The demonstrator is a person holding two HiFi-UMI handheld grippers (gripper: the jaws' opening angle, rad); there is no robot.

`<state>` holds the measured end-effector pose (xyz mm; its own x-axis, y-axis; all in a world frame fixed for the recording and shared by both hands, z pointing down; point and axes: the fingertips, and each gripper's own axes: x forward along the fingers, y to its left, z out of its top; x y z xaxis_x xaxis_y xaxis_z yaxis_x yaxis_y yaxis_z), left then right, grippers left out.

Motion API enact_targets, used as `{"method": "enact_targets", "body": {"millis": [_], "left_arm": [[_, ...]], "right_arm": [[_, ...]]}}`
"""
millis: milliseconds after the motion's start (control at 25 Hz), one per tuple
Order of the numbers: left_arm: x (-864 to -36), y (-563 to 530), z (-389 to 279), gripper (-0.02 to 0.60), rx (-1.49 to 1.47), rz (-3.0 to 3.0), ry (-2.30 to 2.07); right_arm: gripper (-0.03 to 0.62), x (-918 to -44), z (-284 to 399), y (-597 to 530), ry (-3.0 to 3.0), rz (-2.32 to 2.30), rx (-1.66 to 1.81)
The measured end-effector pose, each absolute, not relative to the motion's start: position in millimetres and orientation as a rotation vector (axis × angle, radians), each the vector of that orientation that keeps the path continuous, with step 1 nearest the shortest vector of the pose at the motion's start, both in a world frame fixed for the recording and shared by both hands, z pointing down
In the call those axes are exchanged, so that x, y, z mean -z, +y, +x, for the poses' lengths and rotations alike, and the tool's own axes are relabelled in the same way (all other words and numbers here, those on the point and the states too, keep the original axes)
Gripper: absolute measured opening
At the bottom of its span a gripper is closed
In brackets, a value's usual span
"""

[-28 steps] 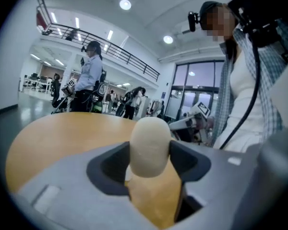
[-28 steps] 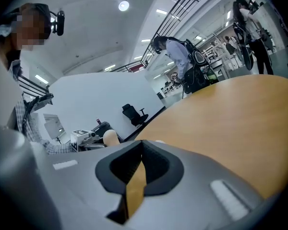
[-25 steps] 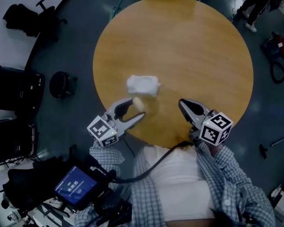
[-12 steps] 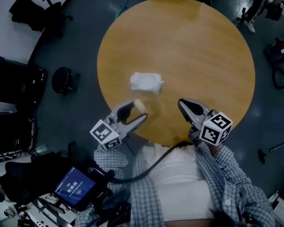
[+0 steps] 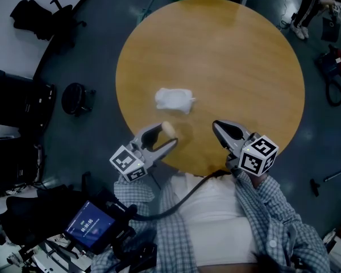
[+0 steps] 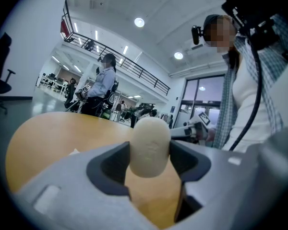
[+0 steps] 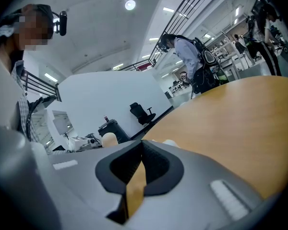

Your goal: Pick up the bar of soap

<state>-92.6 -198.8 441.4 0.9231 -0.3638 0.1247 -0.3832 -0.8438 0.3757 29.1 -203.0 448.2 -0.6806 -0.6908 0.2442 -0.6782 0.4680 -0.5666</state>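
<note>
My left gripper (image 5: 166, 134) is shut on a cream oval bar of soap (image 5: 168, 128), held just above the near left edge of the round wooden table (image 5: 238, 61). In the left gripper view the soap (image 6: 150, 146) stands upright, pinched between the two dark pads. My right gripper (image 5: 220, 128) hovers over the table's near edge to the right, jaws closed with nothing between them. From the right gripper view the soap (image 7: 109, 139) shows small at the left.
A crumpled white wrapper (image 5: 173, 99) lies on the table beyond the left gripper. Black office chairs (image 5: 34, 10) and black cases (image 5: 17, 104) stand on the dark floor at the left. A tablet (image 5: 90, 228) sits by my lap.
The left gripper, still holding the soap, has drifted slightly right and toward me. The right gripper has barely moved.
</note>
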Motion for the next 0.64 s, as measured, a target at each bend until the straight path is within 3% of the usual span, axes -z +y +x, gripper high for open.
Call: {"method": "enact_targets", "body": {"millis": [640], "left_arm": [[-443.8, -200.5, -96.1, 0.261, -0.076, 2.682, -0.559]], "right_arm": [[0.003, -447.8, 26.7, -203.1, 2.678, -1.235, 1.021]]}}
